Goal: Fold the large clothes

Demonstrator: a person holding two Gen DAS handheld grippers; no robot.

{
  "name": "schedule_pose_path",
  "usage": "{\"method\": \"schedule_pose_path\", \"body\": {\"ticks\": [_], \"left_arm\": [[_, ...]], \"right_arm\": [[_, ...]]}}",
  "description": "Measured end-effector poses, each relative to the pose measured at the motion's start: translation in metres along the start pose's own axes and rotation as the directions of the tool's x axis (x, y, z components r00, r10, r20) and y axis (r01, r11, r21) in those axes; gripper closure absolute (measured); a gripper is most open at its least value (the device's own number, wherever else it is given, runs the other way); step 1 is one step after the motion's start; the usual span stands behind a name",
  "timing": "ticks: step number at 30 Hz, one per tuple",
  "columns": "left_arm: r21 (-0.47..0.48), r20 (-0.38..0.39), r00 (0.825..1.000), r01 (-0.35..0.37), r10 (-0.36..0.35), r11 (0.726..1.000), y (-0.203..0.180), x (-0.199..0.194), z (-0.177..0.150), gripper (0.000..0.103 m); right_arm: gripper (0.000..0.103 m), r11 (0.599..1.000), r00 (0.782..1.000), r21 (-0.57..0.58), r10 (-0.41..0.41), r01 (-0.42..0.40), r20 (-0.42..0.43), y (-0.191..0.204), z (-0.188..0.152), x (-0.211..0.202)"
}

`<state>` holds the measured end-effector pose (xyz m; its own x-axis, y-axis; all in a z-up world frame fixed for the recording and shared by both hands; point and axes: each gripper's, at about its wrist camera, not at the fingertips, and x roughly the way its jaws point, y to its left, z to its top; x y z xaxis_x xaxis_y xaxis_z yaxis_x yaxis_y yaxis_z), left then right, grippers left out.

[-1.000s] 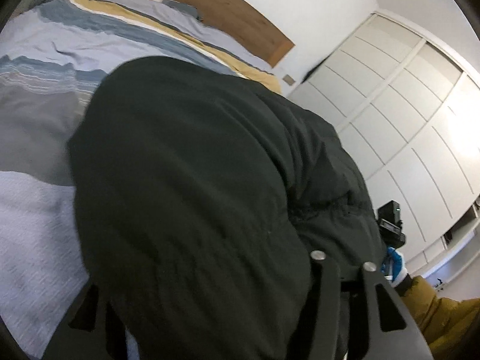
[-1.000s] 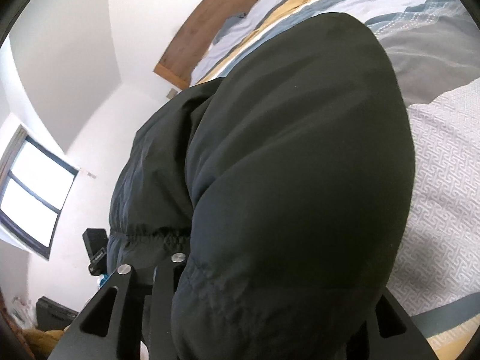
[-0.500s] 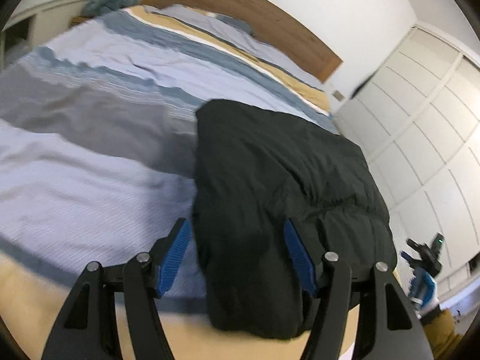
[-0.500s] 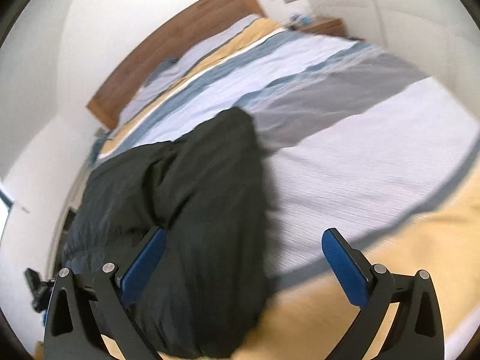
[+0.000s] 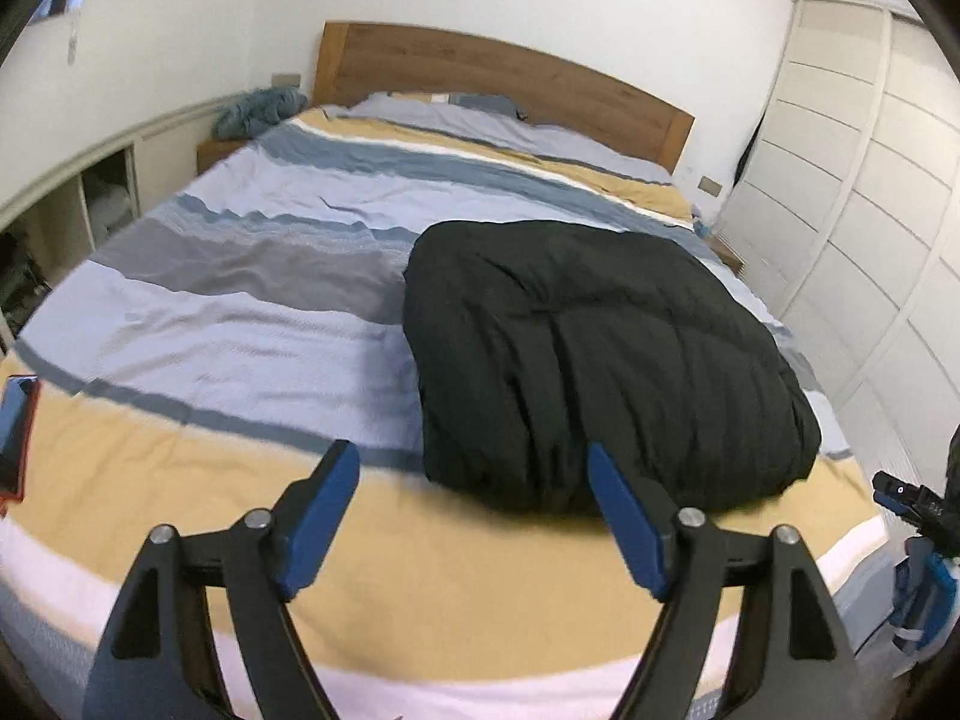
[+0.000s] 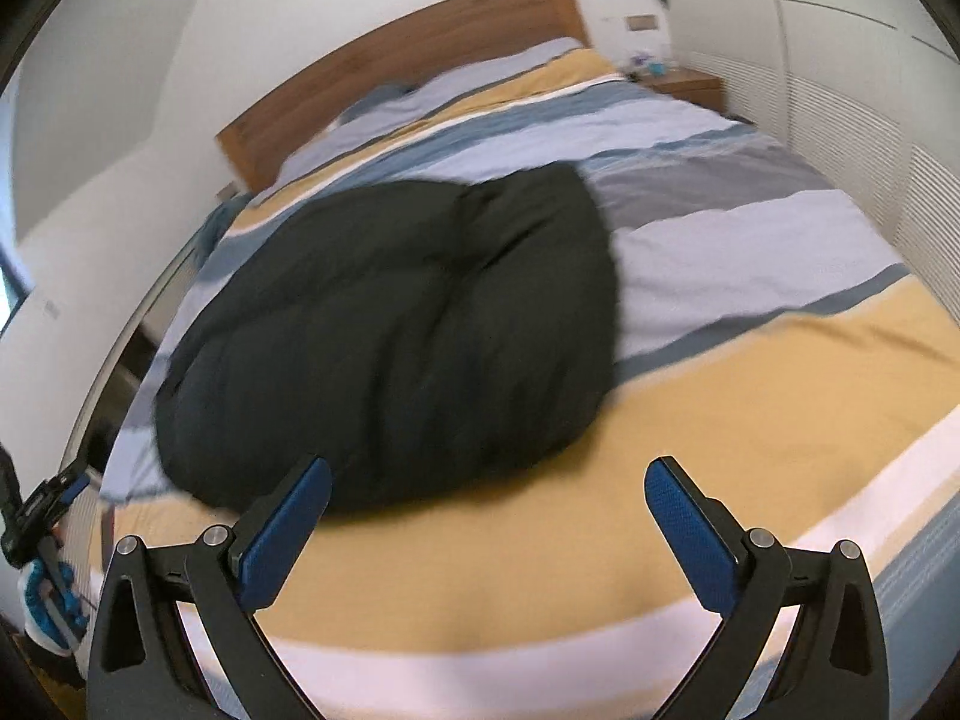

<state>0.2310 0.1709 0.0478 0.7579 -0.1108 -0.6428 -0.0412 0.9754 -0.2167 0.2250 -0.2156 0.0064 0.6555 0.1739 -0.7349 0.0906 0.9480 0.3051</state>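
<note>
Now the black padded garment (image 5: 600, 360) lies released mid-frame on the bed (image 5: 240, 312); left gripper (image 5: 474, 510) opening, right gripper (image 6: 486, 522) spread, both empty; a regrasp is likely needed.

Wide bed with wooden headboard (image 5: 504, 69), covered by striped duvet (image 5: 252, 300): bands of pale lilac, grey, slate blue, mustard yellow, white at foot edge. Folded puffy black jacket (image 5: 600, 360) lies directly on duvet, in the left wrist view on the right half, spanning grey, lilac and yellow bands, near the foot end. In the right wrist view it sits toward the left edge (image 6: 408, 330). Lilac pillows (image 5: 480, 120) lie flat against headboard. Duvet mildly wrinkled mid-bed.
</note>
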Motion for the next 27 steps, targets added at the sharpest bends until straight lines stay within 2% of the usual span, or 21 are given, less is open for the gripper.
{"method": "schedule_pose_path", "body": {"ticks": [7,12,16,27], "left_arm": [[0.061,0.108,0.986,-0.135,0.128,0.989,-0.061,-0.052,-0.06,0.025],[0.084,0.158,0.975,-0.172,0.157,0.982,-0.092,-0.084,-0.08,0.025],[0.094,0.21,0.955,-0.232,0.208,0.968,-0.109,-0.105,-0.092,0.025],[0.115,0.275,0.941,-0.236,0.197,0.965,-0.127,-0.13,-0.105,0.025]], "right_arm": [[0.0,0.989,0.998,-0.14,-0.041,0.046,0.04,0.06,-0.057,-0.023],[0.0,0.978,0.99,-0.187,-0.065,0.089,0.128,0.085,-0.083,-0.053],[0.0,0.974,0.979,-0.193,-0.079,0.116,0.189,0.095,-0.094,-0.074],[0.0,0.966,0.948,-0.182,-0.125,0.184,0.293,0.085,-0.109,-0.108]]}}
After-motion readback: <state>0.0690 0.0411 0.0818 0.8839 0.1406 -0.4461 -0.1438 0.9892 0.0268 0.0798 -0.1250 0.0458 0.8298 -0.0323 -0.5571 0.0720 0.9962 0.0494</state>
